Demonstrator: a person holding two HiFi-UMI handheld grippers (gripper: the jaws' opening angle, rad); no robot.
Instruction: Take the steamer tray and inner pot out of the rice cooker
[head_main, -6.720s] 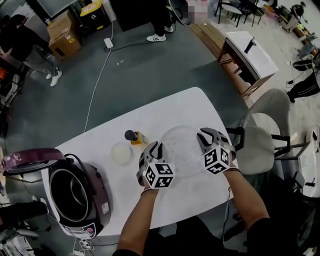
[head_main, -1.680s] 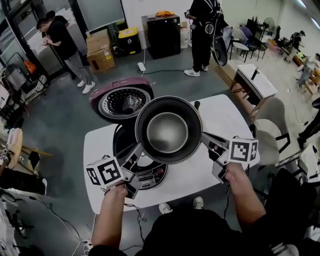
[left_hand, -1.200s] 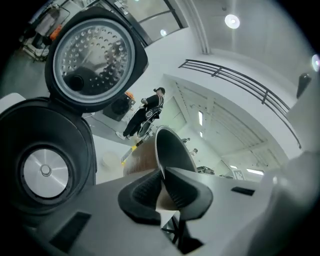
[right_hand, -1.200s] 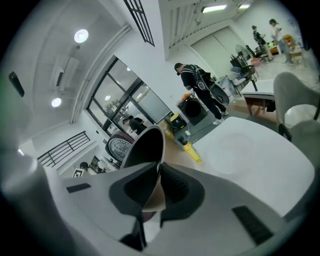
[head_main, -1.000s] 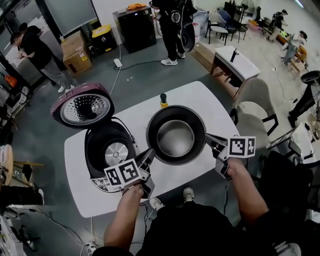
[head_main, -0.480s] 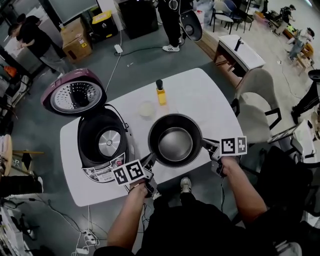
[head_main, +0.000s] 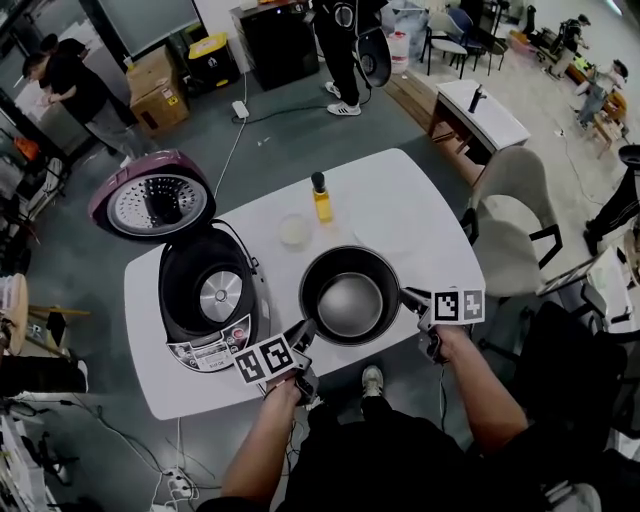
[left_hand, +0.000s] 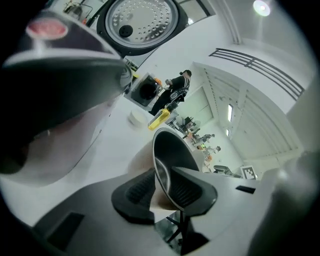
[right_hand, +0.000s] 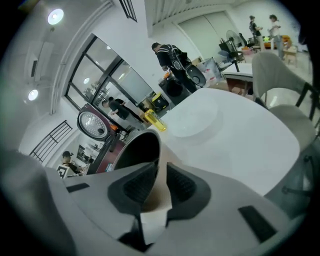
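Observation:
The dark inner pot (head_main: 350, 297) stands on the white table (head_main: 420, 215), just right of the rice cooker (head_main: 205, 300), which is empty with its lid (head_main: 150, 205) up. My left gripper (head_main: 305, 331) is at the pot's near-left rim. Its jaws are opening, with the rim (left_hand: 161, 167) still between the pads and a thin gap showing. My right gripper (head_main: 407, 296) is shut on the pot's right rim (right_hand: 159, 160). The clear steamer tray (head_main: 385, 225) lies on the table beyond the pot and also shows in the right gripper view (right_hand: 192, 120).
A yellow bottle (head_main: 321, 200) and a small white bowl (head_main: 293, 230) stand behind the pot. A grey chair (head_main: 515, 235) is at the table's right end. Several people and boxes stand on the floor farther back.
Both grippers carried the pot from above the cooker, right and down to the table. The left jaws have loosened on the rim.

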